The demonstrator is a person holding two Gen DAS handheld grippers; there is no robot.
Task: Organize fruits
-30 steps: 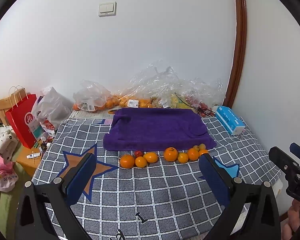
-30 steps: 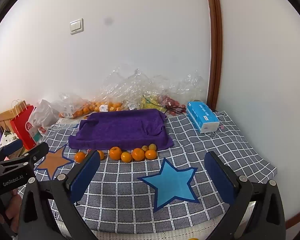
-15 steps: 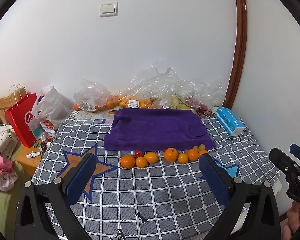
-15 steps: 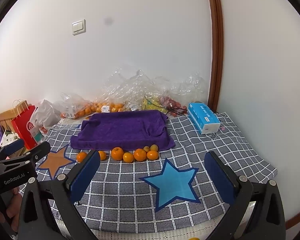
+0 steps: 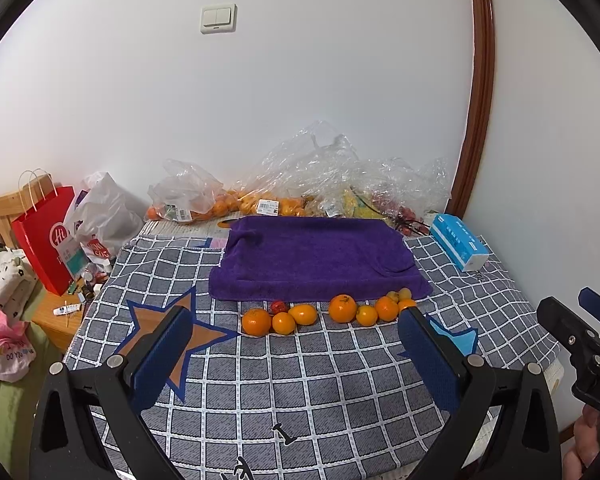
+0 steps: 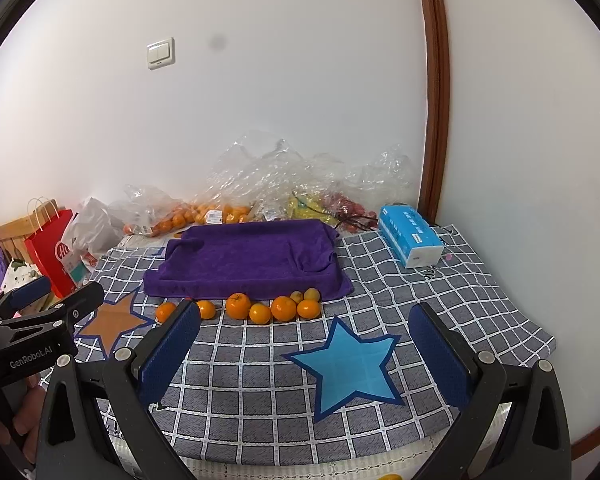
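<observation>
Over the last second you've only drifted slightly, both your left gripper (image 5: 292, 356) and right gripper (image 6: 306, 350) wide and empty, oranges (image 5: 342, 308) untouched beside the purple towel (image 5: 316, 258).

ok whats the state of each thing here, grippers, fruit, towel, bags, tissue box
left gripper: open, holding nothing
right gripper: open, holding nothing
loose fruit: in a row on the checked cloth, at the towel's near edge
purple towel: spread flat, nothing on it
clear plastic bags: crumpled, fruit inside
tissue box: lying beside the towel
</observation>
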